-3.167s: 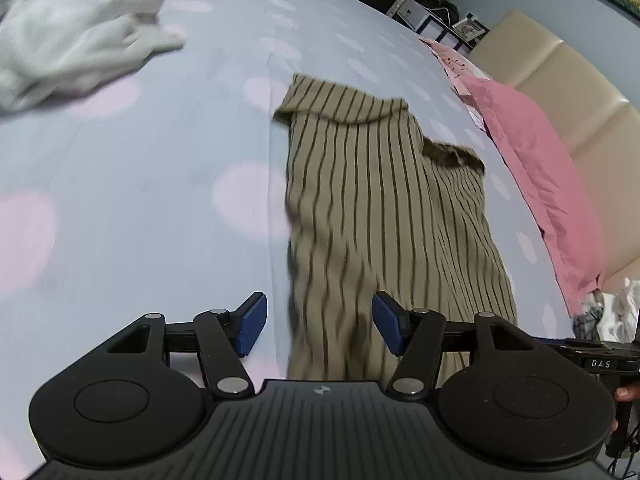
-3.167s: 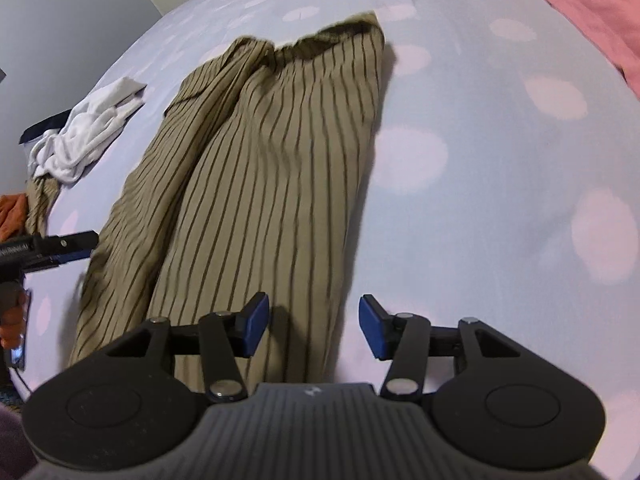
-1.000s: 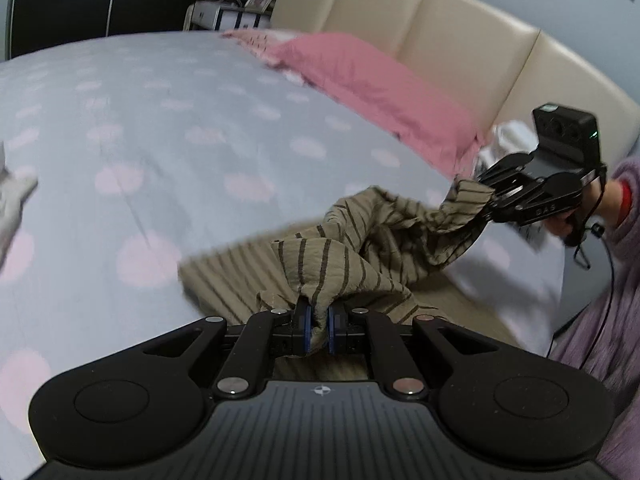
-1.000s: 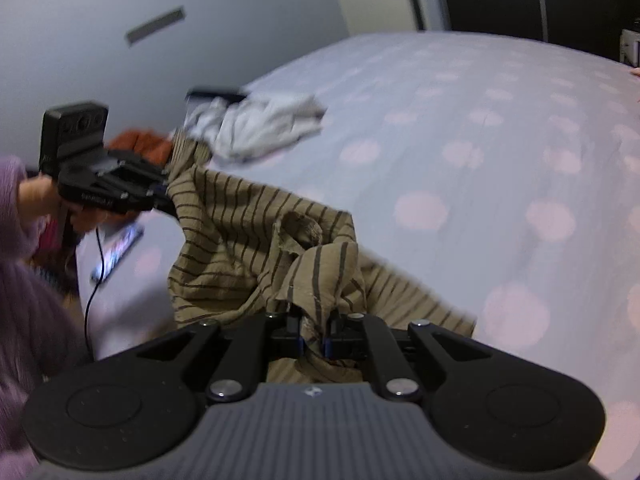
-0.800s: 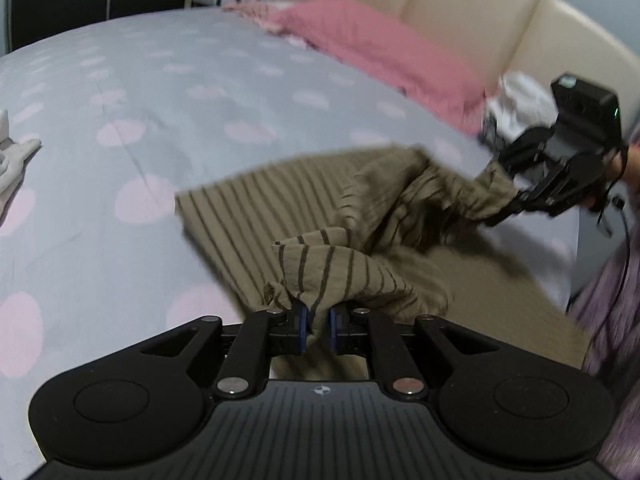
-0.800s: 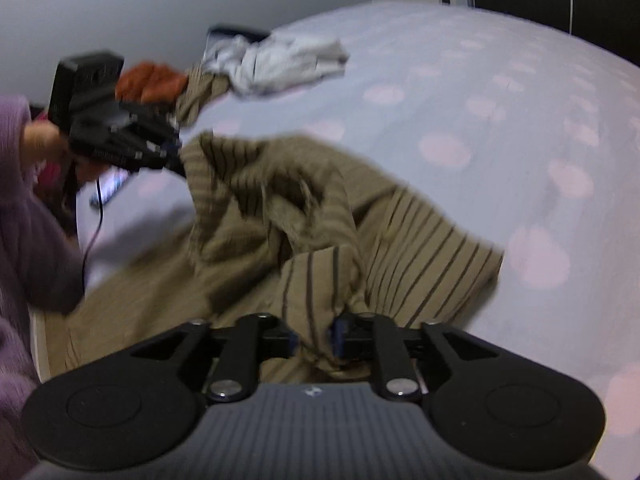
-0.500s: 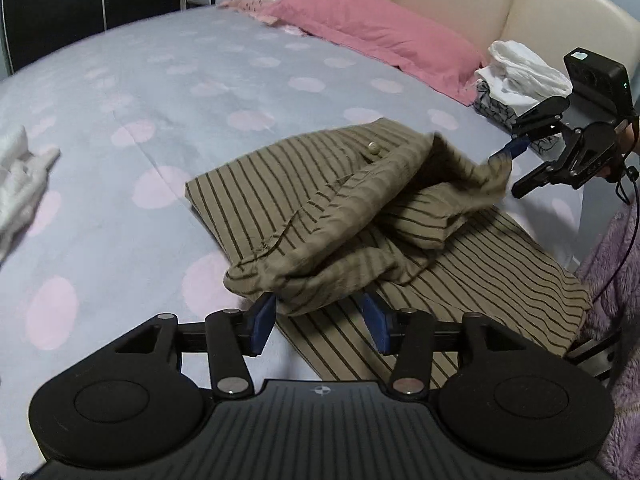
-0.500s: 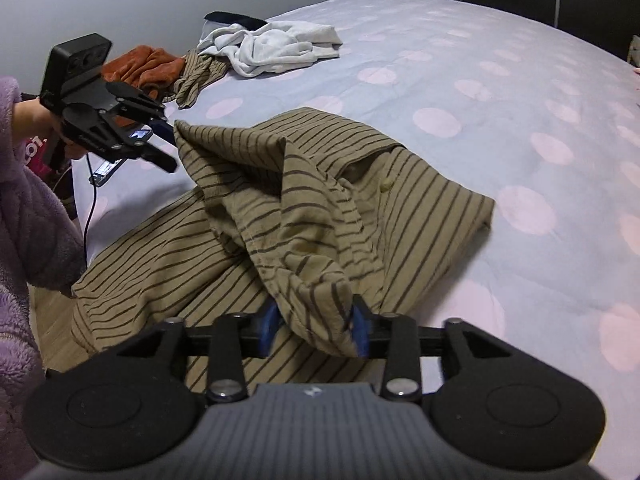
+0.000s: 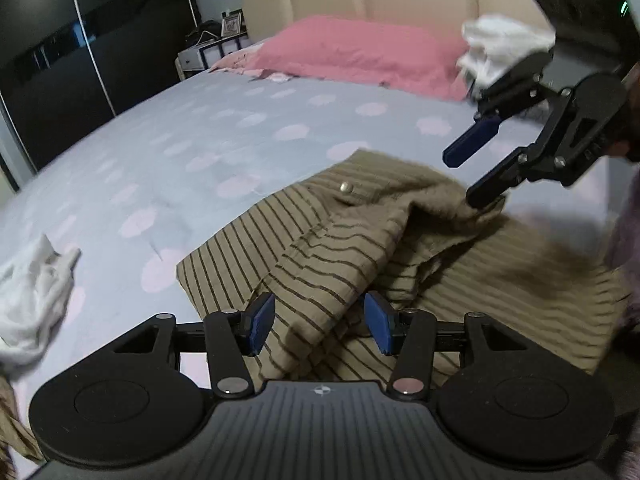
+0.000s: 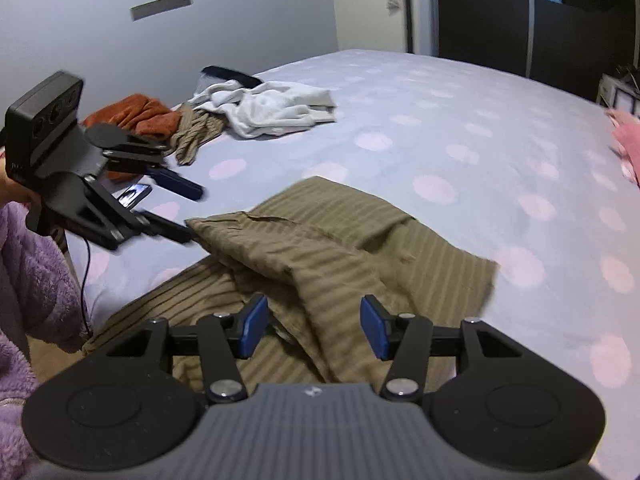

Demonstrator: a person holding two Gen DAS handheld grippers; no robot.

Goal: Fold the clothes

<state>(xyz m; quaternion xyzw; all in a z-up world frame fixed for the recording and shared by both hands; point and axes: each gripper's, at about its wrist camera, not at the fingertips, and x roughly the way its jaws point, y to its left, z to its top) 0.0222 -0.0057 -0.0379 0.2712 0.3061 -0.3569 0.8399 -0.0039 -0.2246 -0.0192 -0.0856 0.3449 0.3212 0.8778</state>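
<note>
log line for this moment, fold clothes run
step: fold laid over | left gripper: open, over striped garment | right gripper: open, over same garment | garment: folded on bed, free of both

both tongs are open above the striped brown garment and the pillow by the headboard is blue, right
Not quite: the pillow by the headboard is pink, not blue, as the left wrist view shows. The rest holds: the left tongs and the right tongs are both open above the striped brown garment.
</note>
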